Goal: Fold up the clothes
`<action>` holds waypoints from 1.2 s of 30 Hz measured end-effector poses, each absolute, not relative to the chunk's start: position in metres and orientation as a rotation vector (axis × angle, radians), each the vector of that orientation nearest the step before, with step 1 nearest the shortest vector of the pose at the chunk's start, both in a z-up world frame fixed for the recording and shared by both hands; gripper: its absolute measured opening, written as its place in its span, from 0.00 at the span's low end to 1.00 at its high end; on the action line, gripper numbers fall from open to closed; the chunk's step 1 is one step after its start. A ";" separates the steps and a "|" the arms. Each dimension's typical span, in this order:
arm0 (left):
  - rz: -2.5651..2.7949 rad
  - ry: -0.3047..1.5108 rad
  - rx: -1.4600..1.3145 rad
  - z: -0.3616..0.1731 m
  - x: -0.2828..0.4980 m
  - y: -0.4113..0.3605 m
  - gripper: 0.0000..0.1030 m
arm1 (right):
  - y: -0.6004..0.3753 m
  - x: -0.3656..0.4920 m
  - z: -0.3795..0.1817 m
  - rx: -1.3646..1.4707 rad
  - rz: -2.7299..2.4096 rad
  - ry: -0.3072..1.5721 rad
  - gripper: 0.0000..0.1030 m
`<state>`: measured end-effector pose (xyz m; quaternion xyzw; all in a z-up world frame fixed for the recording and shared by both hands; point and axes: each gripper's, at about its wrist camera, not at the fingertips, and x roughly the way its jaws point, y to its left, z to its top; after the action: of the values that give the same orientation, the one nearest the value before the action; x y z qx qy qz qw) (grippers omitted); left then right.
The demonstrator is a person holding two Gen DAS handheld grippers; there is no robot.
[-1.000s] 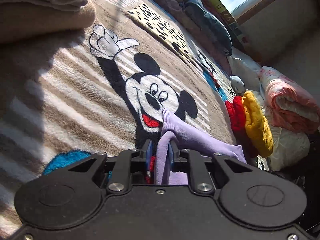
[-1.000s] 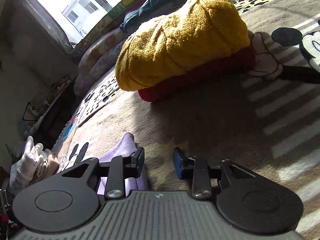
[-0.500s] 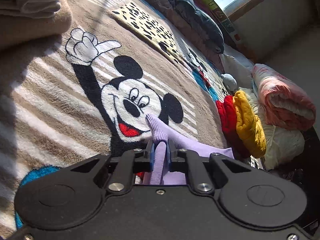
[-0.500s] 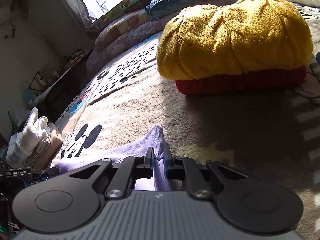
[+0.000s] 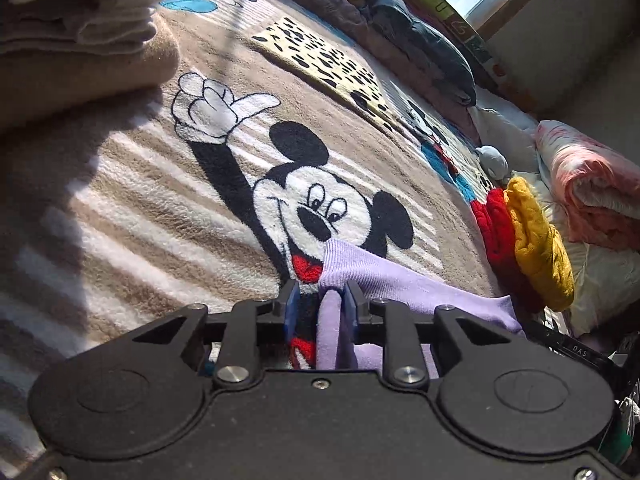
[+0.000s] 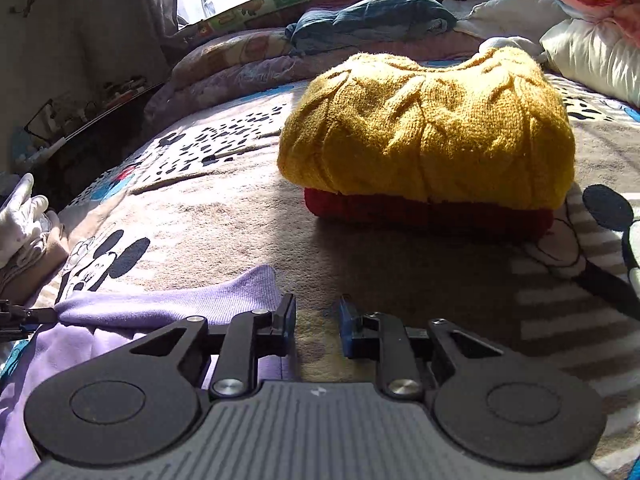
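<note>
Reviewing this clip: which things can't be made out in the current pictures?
- Purple garment: both views; its near part is hidden by the gripper bodies, so its type and fold are unclear.
- Red sweater: right view, mostly covered by the yellow sweater.
- Shelf items: right view, too small and dim.
- Beige stack: left view, cut off by the edge.

Bed covered by a beige fleece blanket (image 5: 132, 216) with a printed cartoon mouse (image 5: 316, 208). Lying directly on the blanket: lilac garment (image 6: 168, 304) touching the mouse's mouth; red sweater (image 6: 424, 212) beyond the mouse's ear, yellow knit sweater (image 6: 428, 136) on top; folded beige stack (image 5: 72, 64) above the mouse's raised hand.
</note>
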<state>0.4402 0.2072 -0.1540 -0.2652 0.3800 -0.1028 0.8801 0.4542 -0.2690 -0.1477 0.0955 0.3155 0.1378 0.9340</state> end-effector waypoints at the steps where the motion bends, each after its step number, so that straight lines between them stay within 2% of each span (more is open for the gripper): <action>1: -0.211 0.765 -0.522 -0.146 0.435 0.205 0.23 | -0.270 0.448 -0.140 0.168 0.286 0.622 0.23; 5: -0.301 0.704 -0.417 -0.122 0.414 0.184 0.23 | -0.251 0.428 -0.125 0.059 0.439 0.600 0.20; 9: -0.305 0.773 -0.304 -0.134 0.412 0.157 0.23 | -0.230 0.445 -0.172 -0.077 0.395 0.817 0.17; 10: -0.254 0.812 -0.282 -0.144 0.416 0.155 0.11 | -0.233 0.442 -0.175 -0.060 0.403 0.773 0.13; 12: -0.192 0.858 -0.282 -0.151 0.417 0.157 0.11 | -0.242 0.437 -0.165 0.013 0.382 0.763 0.10; 16: -0.205 0.786 -0.229 -0.121 0.382 0.156 0.10 | -0.251 0.403 -0.140 0.047 0.370 0.704 0.16; 24: -0.152 0.657 -0.249 -0.086 0.264 0.173 0.11 | -0.242 0.269 -0.120 0.083 0.469 0.643 0.16; 31: -0.201 0.671 -0.165 -0.113 0.205 0.129 0.11 | -0.206 0.163 -0.141 0.070 0.488 0.582 0.18; 33: -0.185 0.695 -0.114 -0.132 0.195 0.114 0.12 | -0.196 0.147 -0.153 0.006 0.458 0.589 0.31; 34: -0.166 0.718 -0.082 -0.144 0.192 0.108 0.18 | -0.192 0.138 -0.159 -0.027 0.443 0.593 0.34; 36: -0.114 0.695 -0.001 -0.157 0.177 0.092 0.18 | -0.183 0.122 -0.170 -0.087 0.415 0.596 0.34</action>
<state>0.1769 0.0919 -0.1572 -0.0007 0.3405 -0.0558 0.9386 0.1220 -0.1833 -0.1698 -0.0425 0.2913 0.2029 0.9339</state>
